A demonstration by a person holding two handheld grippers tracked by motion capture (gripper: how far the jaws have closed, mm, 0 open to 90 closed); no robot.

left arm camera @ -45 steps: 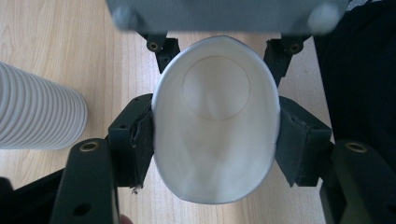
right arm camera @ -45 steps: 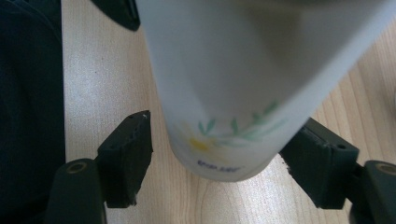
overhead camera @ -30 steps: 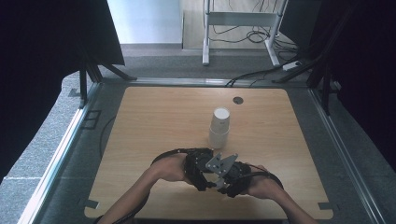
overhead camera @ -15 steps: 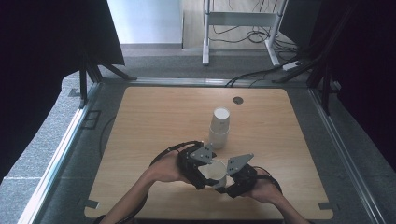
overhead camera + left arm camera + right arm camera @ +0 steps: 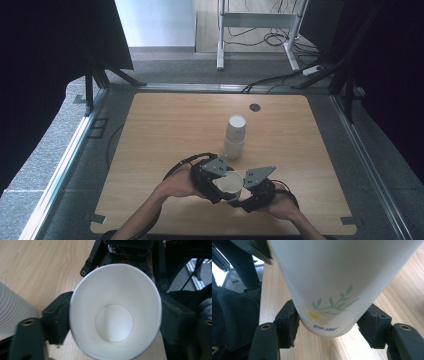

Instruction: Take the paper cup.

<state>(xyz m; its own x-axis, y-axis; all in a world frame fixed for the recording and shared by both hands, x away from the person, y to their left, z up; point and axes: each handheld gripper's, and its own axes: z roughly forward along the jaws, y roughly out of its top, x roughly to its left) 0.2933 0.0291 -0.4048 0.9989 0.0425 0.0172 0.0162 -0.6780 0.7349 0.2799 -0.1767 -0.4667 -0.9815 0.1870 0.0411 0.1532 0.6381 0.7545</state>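
The fingers of my left gripper [image 5: 226, 186] have just been closing on the paper cup's [image 5: 230, 183] rim at lower centre, while my right gripper [image 5: 246, 196] grips its base, ready for handover.

Looks like a lab or test room: bare wooden table [image 5: 165, 130] boxed in by a metal frame [image 5: 60, 170], black curtains [image 5: 45, 60] to either side of the table, cables [image 5: 272, 37] on the grey carpet beyond it, beneath a white stand [image 5: 260, 22].
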